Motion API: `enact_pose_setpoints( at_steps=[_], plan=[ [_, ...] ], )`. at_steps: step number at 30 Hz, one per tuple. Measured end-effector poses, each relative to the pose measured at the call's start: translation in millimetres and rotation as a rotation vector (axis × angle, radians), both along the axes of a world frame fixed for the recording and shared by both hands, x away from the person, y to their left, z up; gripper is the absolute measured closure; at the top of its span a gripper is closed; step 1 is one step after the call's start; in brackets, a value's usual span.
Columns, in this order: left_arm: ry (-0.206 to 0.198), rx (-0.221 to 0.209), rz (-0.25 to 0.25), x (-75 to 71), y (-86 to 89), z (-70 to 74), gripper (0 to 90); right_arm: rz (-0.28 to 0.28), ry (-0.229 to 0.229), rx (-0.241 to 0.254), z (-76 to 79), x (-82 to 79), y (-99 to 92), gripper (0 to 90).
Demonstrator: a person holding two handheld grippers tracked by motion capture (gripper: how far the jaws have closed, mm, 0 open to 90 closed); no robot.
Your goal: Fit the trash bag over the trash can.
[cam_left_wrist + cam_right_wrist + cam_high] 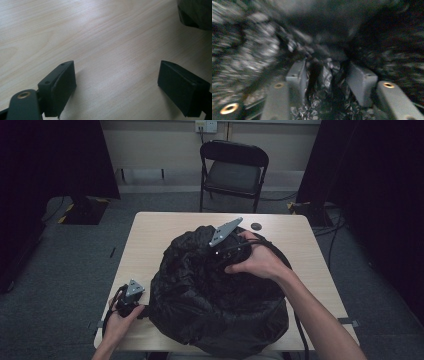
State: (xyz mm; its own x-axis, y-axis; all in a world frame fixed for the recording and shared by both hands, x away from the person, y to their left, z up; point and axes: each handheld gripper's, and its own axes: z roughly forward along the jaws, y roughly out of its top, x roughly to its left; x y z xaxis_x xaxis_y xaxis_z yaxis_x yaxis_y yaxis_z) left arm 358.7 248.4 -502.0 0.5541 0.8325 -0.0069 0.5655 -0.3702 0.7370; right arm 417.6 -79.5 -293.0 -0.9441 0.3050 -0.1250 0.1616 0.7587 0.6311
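On the pale wooden surface (150,227) a big black crinkled bag (215,295) sits heaped in the middle, reaching to the near edge; my right tool (325,75) is pushed down into its upper folds on the far side, jaws partly apart with a ridge of the shiny film lying between them, and I cannot tell through the blur whether the pads press on it yet; my left tool (116,82) rests low at the near left corner with its jaws standing wide and nothing between them, bare wood beneath, the bag's edge just off to one side. I judge the step to be taking a firm pinch of the bag's rim so I can lift or spread it; to do that well I should settle the right tool before squeezing, gather one fold rather than several layers, and close until the film stops sliding; thin plastic slips and tears, so a slow pull suits it; my left tool should come in beside the bag's near edge to hold it down or catch the opposite rim.
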Motion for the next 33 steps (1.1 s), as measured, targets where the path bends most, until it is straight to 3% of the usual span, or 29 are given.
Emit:
enact_pose_setpoints(
  at_steps=[2, 3, 6, 13, 14, 15, 18, 19, 28, 31, 33],
  plan=[
    [0.000, 0.000, -0.001, 0.0, 0.1, 0.0, 14.4, -0.008, 0.013, -0.017, -3.9, 1.9, -0.3, 49.3],
    [0.000, 0.000, -0.001, 0.0, 0.1, 0.0, 14.4, -0.021, 0.024, -0.067, -11.0, 5.3, -1.9, 49.8],
    [0.000, 0.000, -0.001, 0.0, 0.1, 0.0, 14.4, -0.049, 0.047, -0.134, -17.8, 7.7, -3.3, 47.3],
    [0.000, 0.000, -0.001, 0.0, 0.1, 0.0, 14.4, -0.043, 0.112, -0.218, -28.9, 9.2, -2.5, 42.1],
    [0.000, 0.001, -0.002, 0.0, 0.2, 0.0, 14.4, -0.032, 0.154, -0.265, -33.8, 8.1, -1.8, 40.2],
    [0.000, 0.001, -0.003, 0.0, 0.3, 0.0, 14.4, -0.030, 0.145, -0.282, -34.5, 7.5, -1.6, 39.9],
    [0.000, 0.001, -0.003, 0.1, 0.3, 0.0, 14.4, -0.020, 0.154, -0.250, -31.4, 7.1, -1.2, 39.0],
    [0.000, 0.000, -0.003, 0.1, 0.3, 0.0, 14.4, -0.014, 0.154, -0.185, -24.1, 5.9, -1.5, 38.3],
    [-0.001, 0.001, -0.003, 0.0, 0.3, 0.0, 14.4, 0.018, 0.135, 0.015, 11.4, -4.5, -5.8, 34.6],
    [-0.001, 0.001, -0.003, 0.0, 0.3, 0.0, 14.4, 0.041, 0.118, 0.059, 20.3, -10.1, -7.4, 36.2],
    [0.000, 0.001, -0.003, 0.1, 0.3, 0.0, 14.4, 0.052, 0.102, 0.092, 25.1, -14.7, -10.4, 42.5]
  ],
)
